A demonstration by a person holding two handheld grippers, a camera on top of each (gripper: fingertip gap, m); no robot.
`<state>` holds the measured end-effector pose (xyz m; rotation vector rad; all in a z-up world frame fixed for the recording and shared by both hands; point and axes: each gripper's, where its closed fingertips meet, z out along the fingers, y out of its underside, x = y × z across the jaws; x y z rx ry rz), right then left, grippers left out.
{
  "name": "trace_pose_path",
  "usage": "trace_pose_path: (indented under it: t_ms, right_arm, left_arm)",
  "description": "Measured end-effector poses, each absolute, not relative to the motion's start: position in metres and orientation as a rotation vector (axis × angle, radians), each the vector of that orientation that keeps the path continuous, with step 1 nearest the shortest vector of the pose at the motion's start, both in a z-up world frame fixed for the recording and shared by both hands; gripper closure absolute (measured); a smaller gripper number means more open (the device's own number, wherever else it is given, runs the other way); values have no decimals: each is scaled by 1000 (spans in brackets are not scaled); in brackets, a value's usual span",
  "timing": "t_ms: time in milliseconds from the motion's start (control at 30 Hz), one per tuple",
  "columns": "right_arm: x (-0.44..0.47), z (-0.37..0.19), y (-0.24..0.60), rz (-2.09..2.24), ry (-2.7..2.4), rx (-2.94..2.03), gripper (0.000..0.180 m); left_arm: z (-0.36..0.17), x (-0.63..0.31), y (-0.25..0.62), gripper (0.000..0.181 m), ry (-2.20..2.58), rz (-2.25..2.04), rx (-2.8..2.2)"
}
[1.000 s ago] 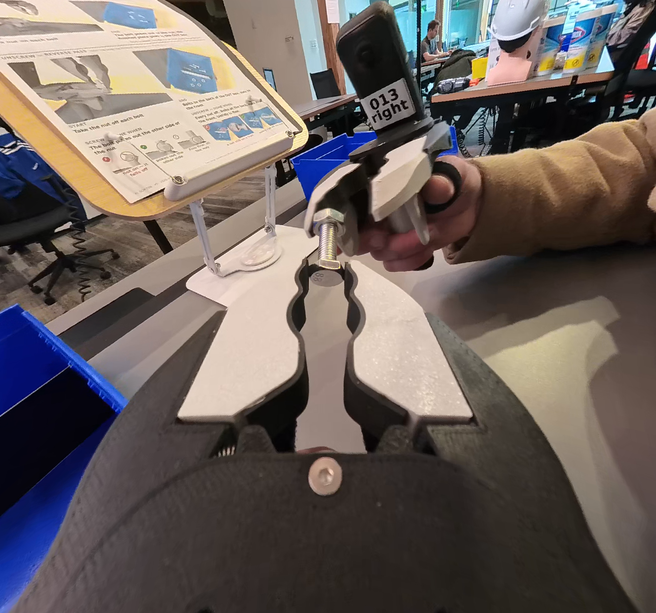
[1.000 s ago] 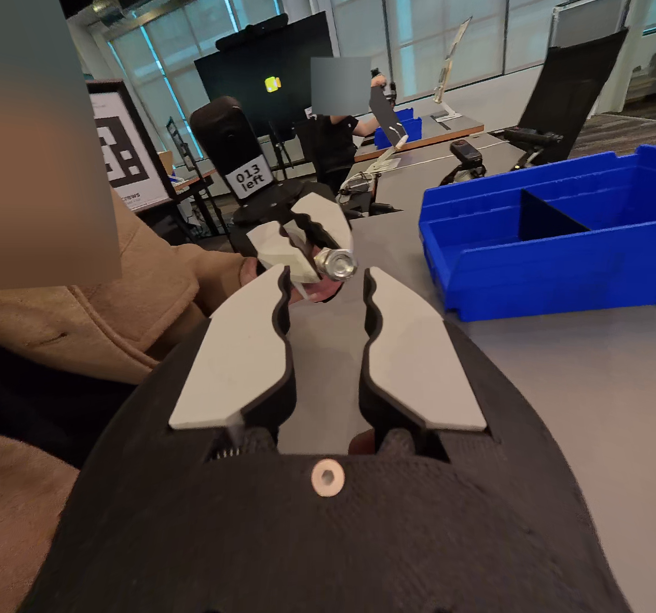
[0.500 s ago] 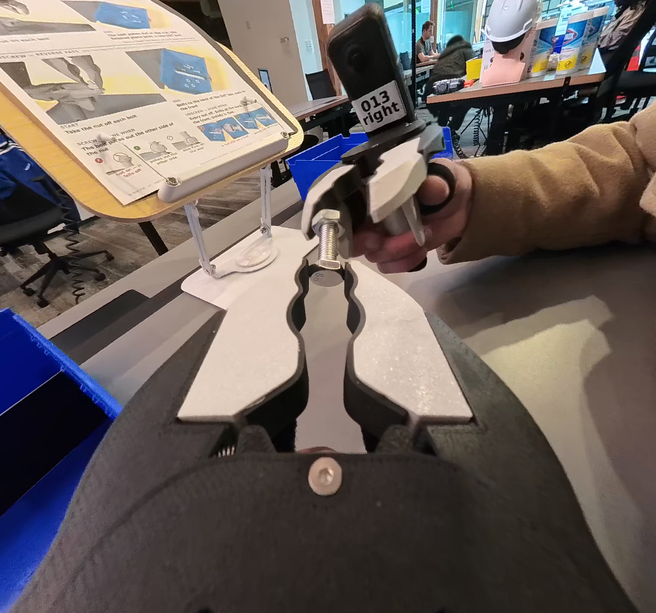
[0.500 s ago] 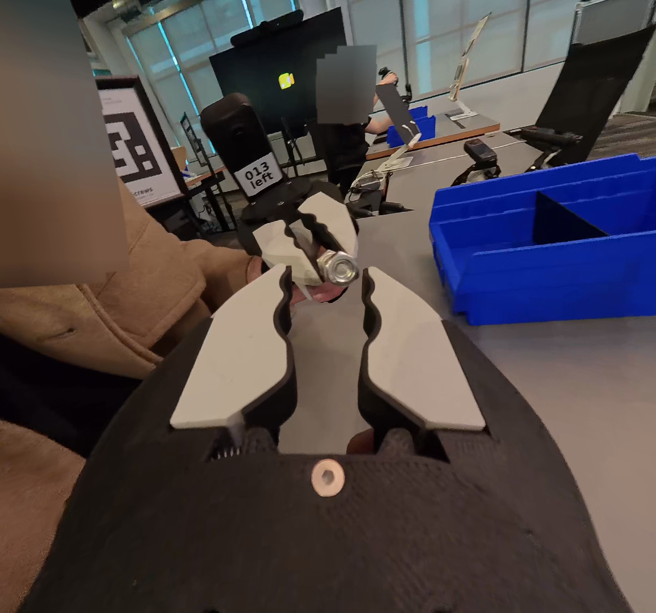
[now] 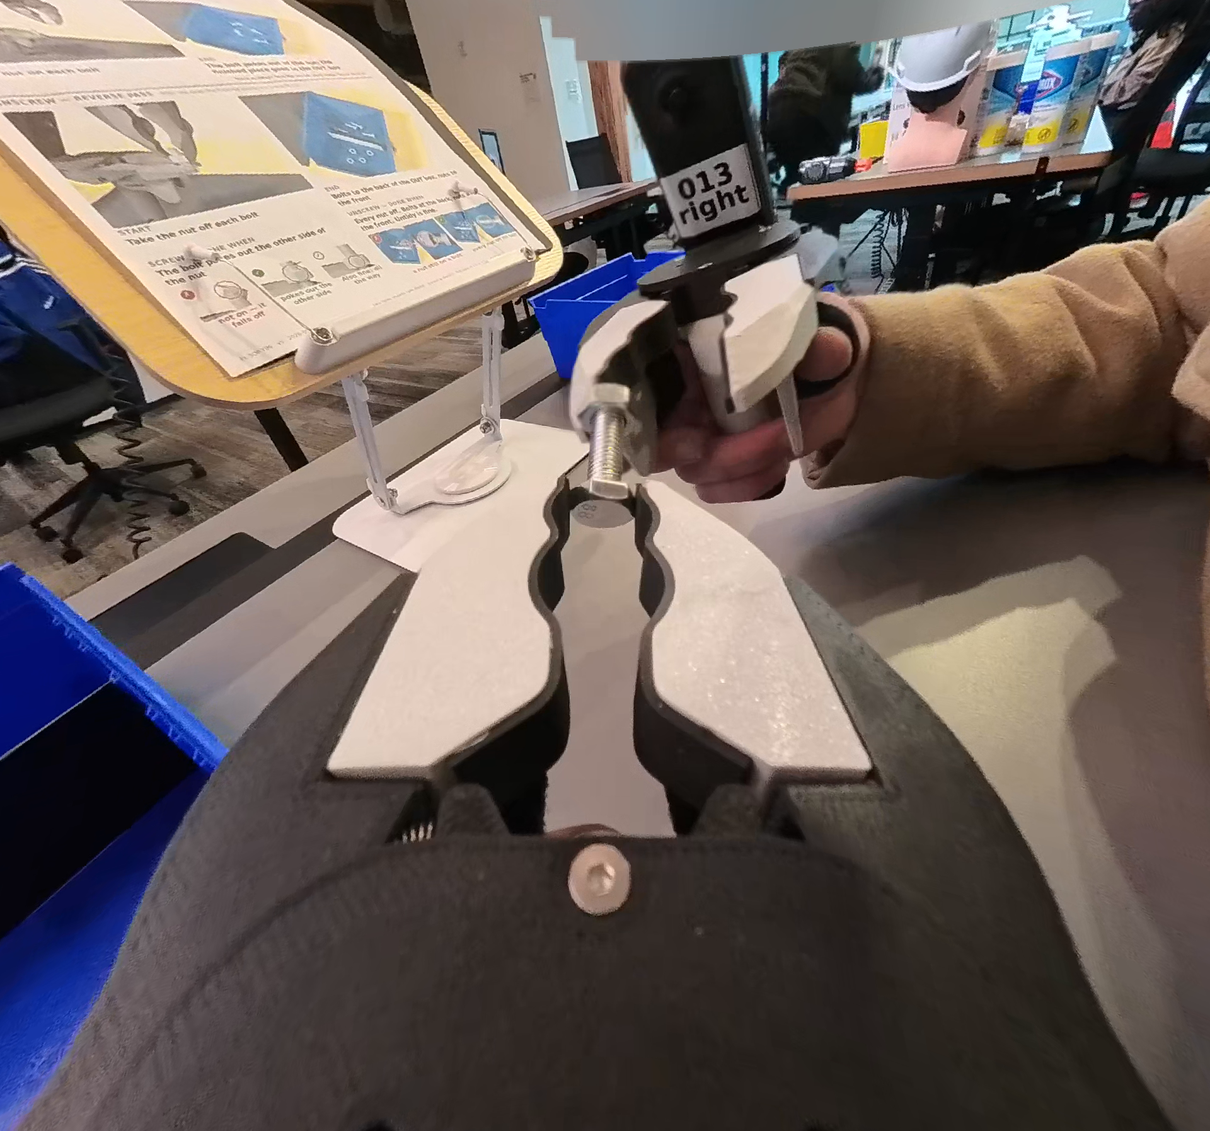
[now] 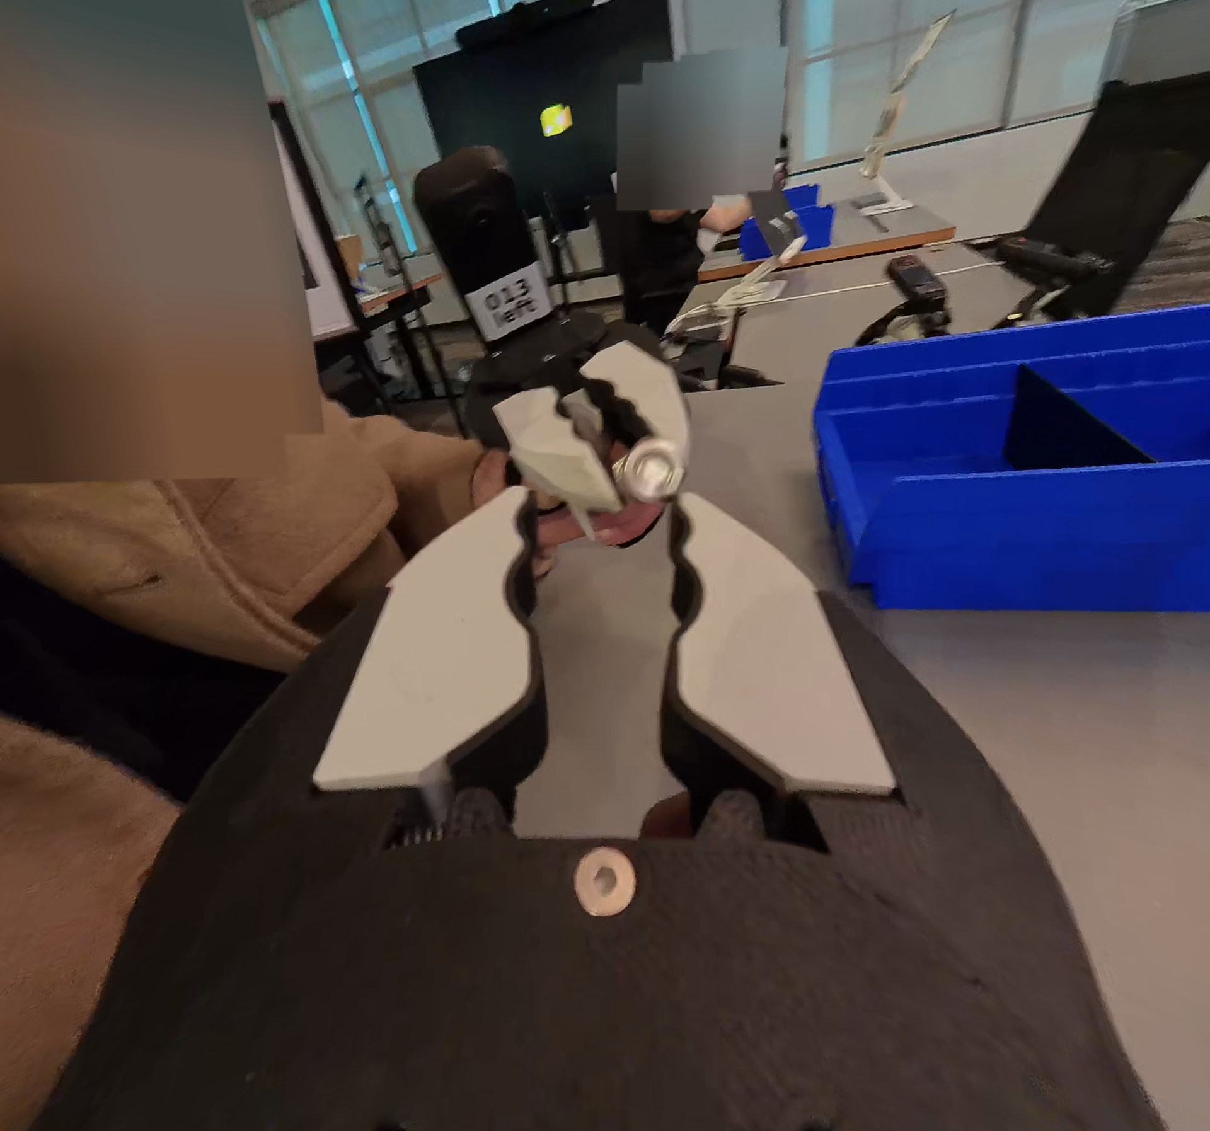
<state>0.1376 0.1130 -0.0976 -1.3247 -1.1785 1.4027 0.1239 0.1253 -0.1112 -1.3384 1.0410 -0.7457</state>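
Bolt [image 5: 607,445] bright shiny metal, threaded shank, hex nut [image 5: 609,394] same finish. Left gripper [image 5: 601,497] fingers [image 5: 733,635] matt pale grey, faintly grainy, black rubbery wavy edges; body rough black printed plastic with a shiny metal screw. Right gripper [image 6: 599,500] same build. Table [image 5: 982,576] smooth grey, semi-gloss. Bin [image 6: 1021,497] glossy blue plastic. Board [image 5: 458,327] light wood, with glossy printed paper sheet [image 5: 216,183]. Sleeve [image 5: 1021,373] tan, soft matt cloth.

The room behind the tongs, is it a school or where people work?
Probably an open workshop or lab office: grey work tables, blue parts bins, an instruction board on a stand and big windows.
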Motion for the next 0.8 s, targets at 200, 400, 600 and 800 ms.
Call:
trace_pose_path:
  t_ms: [200, 400, 600, 800]
  right_arm:
    - [144, -99, 118, 1405, -1207, -1342, 152]
    - [138, -99, 109, 1442, -1233, -1322, 154]
    - [141, -101, 113, 1452, -1231, -1342, 155]
    - [135, -101, 111, 1474, -1201, -1331, 145]
  left_arm:
    - [-107, 121, 125, 163, 1021, -776, -1331]
    - [-111, 123, 126, 163, 1026, -766, -1341]
    - [-108, 121, 126, 163, 1020, -778, -1335]
    - [-112, 125, 125, 163, 1030, -784, -1339]
